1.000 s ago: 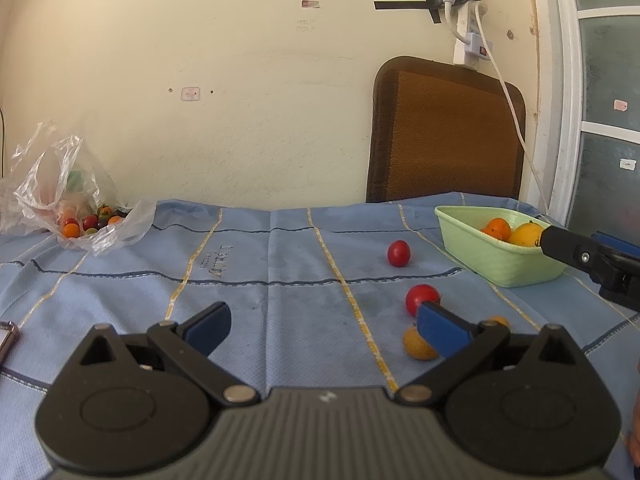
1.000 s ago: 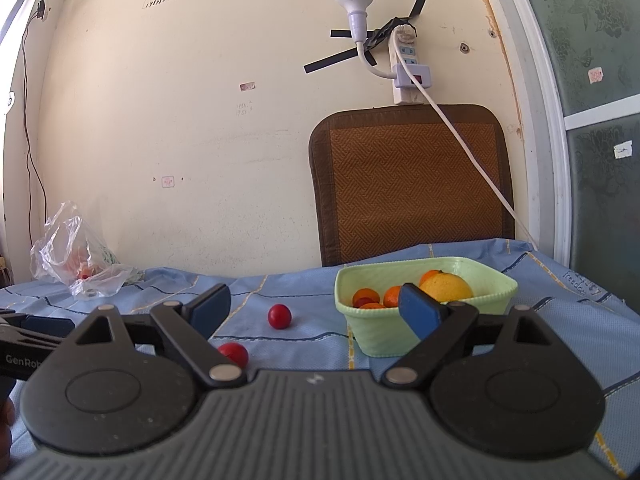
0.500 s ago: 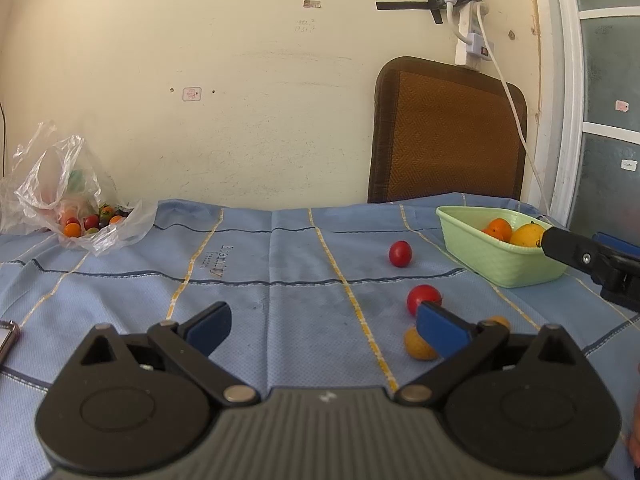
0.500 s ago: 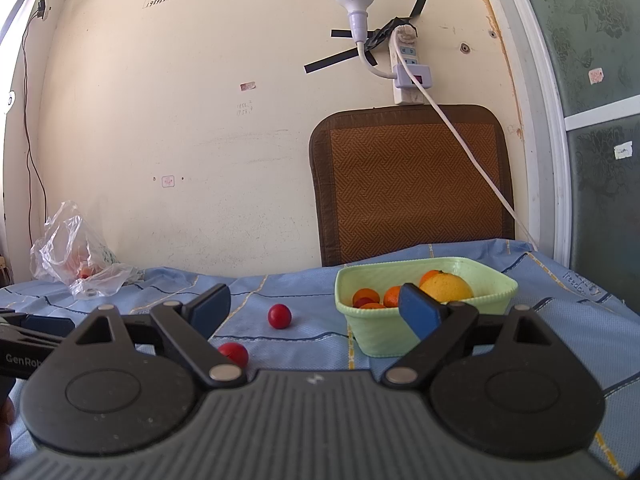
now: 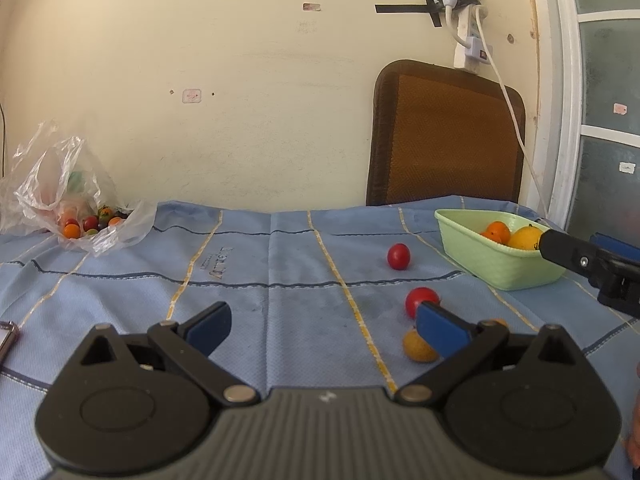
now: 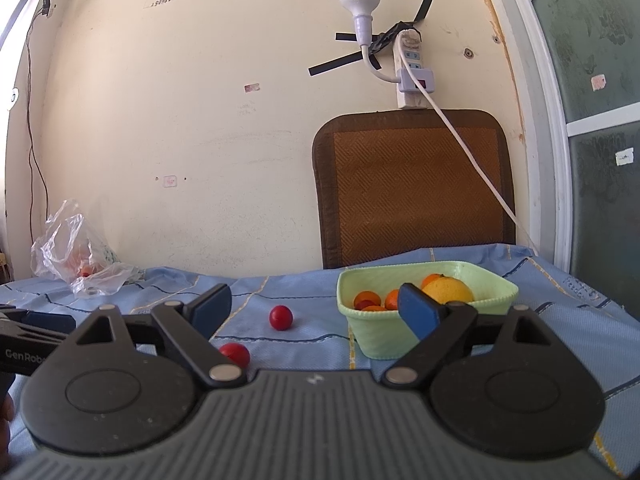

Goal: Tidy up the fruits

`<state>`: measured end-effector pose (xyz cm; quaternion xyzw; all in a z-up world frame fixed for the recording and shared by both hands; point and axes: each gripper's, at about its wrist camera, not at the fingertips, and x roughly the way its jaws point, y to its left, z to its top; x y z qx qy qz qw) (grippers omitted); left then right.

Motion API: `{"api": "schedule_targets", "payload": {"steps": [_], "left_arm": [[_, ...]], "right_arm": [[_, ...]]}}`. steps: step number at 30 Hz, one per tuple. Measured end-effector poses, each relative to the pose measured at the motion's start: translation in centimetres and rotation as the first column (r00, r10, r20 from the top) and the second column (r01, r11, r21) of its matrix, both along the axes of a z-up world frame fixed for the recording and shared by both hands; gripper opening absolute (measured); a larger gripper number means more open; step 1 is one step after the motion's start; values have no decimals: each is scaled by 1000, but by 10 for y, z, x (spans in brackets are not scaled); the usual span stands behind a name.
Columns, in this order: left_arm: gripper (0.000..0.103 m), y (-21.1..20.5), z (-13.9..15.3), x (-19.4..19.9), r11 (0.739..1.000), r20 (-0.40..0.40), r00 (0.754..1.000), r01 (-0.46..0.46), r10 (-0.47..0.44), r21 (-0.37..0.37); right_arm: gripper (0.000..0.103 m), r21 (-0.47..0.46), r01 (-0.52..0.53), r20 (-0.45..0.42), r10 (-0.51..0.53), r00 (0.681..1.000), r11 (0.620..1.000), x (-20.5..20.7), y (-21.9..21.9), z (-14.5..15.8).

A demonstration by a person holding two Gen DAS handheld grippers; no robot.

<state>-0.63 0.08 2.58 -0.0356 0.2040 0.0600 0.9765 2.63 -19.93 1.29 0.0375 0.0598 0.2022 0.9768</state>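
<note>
1. Left wrist view: left hand-held gripper (image 5: 322,326) is hovering with jaws apart, empty. A yellow fruit (image 5: 418,346) and red fruit (image 5: 420,300) are sitting lower right, beside its right finger; another red fruit (image 5: 398,256) is lying nearer the green basket (image 5: 496,268). Best approach, likely: centre the jaws over one fruit, squeeze gently.
2. Right wrist view: right hand-held gripper (image 6: 316,308) is also spread wide, holding nothing; the basket is sitting centre right on the blue-clothed table (image 6: 560,320), cream wall (image 6: 200,120) behind.

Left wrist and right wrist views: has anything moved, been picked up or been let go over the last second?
Nothing visibly changed. Both tools, left and right, stay open and empty; the red fruits and the yellow fruit lie where they did on the blue cloth, and the green basket keeps its fruit.
</note>
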Motion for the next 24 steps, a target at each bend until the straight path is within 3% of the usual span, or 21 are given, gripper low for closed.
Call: {"api": "schedule_targets", "payload": {"steps": [24], "left_arm": [[102,-2,-1,0,1000,-7,1000,6,-6,11]], "right_arm": [[87,-2,-13,0,13,1000,1000,1,0,0]]}}
